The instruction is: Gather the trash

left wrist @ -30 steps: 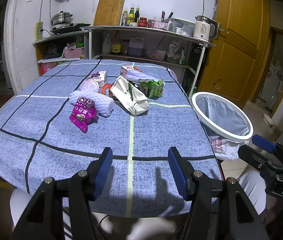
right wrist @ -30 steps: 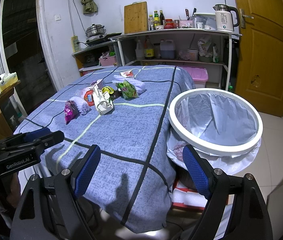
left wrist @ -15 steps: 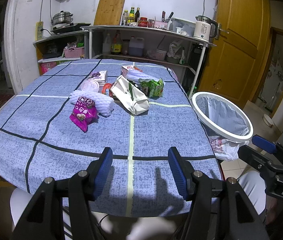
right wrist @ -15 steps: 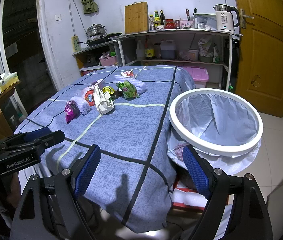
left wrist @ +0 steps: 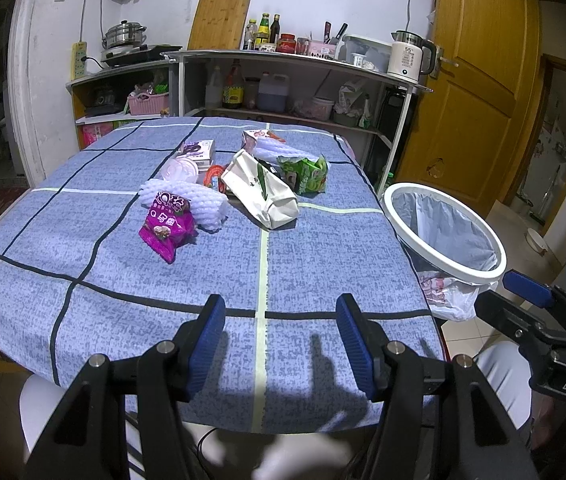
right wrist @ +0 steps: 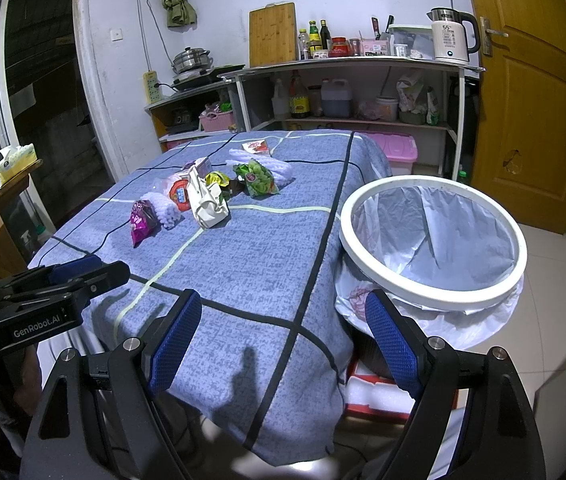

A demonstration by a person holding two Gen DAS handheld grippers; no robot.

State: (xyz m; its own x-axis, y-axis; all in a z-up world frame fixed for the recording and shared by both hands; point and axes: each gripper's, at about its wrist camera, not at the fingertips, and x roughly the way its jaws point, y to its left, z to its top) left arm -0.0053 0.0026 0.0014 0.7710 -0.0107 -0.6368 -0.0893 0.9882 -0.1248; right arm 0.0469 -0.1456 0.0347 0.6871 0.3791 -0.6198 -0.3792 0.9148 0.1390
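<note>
Red wrapper (left wrist: 214, 173) half hidden behind white paper bag (left wrist: 261, 189).

A purple snack packet (left wrist: 167, 229) lies flat on the blue cloth, a white foam net (left wrist: 199, 203) touching it at 1 o'clock. A crumpled white bag (left wrist: 261, 189) sprawls mid-table, a green packet (left wrist: 306, 173) at its 2 o'clock. The white-rimmed, lined bin (right wrist: 435, 240) stands open at 3 o'clock.

Bare tablecloth (left wrist: 203, 280) up to the litter pile (left wrist: 259, 188).

Left gripper (left wrist: 281, 338) and right gripper (right wrist: 281, 338) tilt downward, jaws wide apart, empty.
</note>
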